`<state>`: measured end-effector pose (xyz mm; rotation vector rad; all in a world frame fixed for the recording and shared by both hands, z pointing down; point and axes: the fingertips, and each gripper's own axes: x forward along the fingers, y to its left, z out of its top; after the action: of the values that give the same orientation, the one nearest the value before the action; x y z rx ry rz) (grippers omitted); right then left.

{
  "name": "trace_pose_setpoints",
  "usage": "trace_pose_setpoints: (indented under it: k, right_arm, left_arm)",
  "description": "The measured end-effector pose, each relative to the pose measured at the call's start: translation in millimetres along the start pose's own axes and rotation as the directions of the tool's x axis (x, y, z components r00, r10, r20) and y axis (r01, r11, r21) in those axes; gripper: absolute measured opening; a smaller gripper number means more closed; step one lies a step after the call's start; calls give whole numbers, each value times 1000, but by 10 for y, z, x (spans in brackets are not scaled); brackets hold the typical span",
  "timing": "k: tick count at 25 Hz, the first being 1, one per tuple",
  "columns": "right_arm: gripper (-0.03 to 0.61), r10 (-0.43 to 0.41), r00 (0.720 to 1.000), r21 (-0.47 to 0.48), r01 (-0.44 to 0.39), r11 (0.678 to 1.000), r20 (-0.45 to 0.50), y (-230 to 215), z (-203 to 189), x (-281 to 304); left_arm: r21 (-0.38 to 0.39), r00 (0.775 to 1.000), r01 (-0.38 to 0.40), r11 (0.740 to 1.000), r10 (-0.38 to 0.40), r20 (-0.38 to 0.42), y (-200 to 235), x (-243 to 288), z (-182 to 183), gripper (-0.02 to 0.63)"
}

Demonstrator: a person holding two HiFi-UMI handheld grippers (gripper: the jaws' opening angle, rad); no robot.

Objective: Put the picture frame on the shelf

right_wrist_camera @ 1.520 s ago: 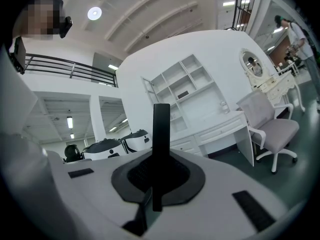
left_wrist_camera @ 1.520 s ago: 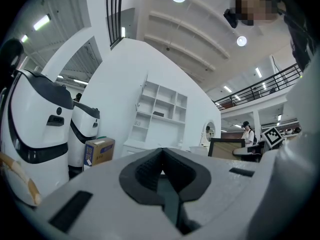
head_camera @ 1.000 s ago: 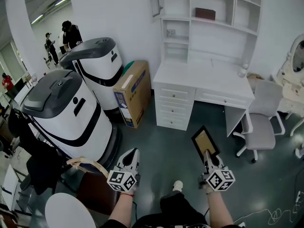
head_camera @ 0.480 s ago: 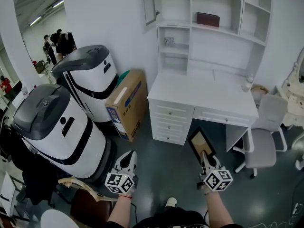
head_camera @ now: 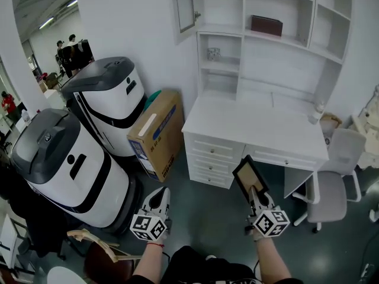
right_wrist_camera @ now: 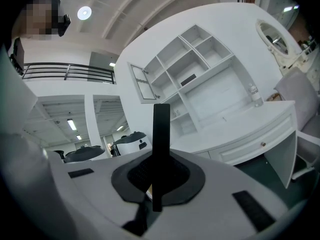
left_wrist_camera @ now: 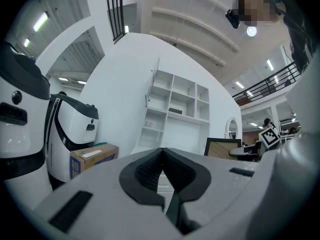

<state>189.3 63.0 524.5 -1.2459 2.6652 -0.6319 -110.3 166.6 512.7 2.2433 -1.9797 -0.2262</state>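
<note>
My right gripper (head_camera: pixel 254 194) is shut on a black picture frame (head_camera: pixel 249 174) with a tan picture, held upright and edge-on in the right gripper view (right_wrist_camera: pixel 160 154). It hangs in the air just before the white desk (head_camera: pixel 260 126). Above the desk rises the white shelf unit (head_camera: pixel 260 16), also seen ahead in the right gripper view (right_wrist_camera: pixel 192 79). My left gripper (head_camera: pixel 160 198) is shut with nothing between its jaws, level with the right one; in the left gripper view (left_wrist_camera: pixel 162 171) the frame (left_wrist_camera: pixel 222 147) shows at the right.
A dark brown box (head_camera: pixel 266 25) sits on an upper shelf. A cardboard box (head_camera: pixel 155 132) leans left of the desk, beside two large white robots (head_camera: pixel 106 96). A grey chair (head_camera: pixel 328 188) stands at the right. A bottle (head_camera: pixel 320 110) stands on the desk's right end.
Both grippers and the frame have moved forward toward the desk and shelf unit, which now look nearer. The jaws stay shut.
</note>
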Motion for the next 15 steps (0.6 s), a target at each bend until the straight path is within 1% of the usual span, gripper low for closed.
trace_pose_setpoints:
  k: [4, 7, 11, 15]
  right_arm:
    - [14, -1, 1000, 7, 1, 1000, -13, -94, -7, 251]
    - [14, -7, 1000, -3, 7, 1000, -14, -171, 5, 506]
    - [14, -27, 1000, -11, 27, 1000, -9, -320, 116, 913]
    - [14, -54, 999, -6, 54, 999, 0, -464, 269, 1374]
  left_arm:
    - [-7, 1000, -11, 1000, 11, -10, 159, 234, -40, 5]
    - [-22, 1000, -9, 1000, 8, -6, 328, 518, -85, 5]
    - [-34, 1000, 25, 999, -25, -9, 496, 1064, -84, 5]
    - [-26, 998, 69, 997, -70, -12, 669, 1665, 42, 5]
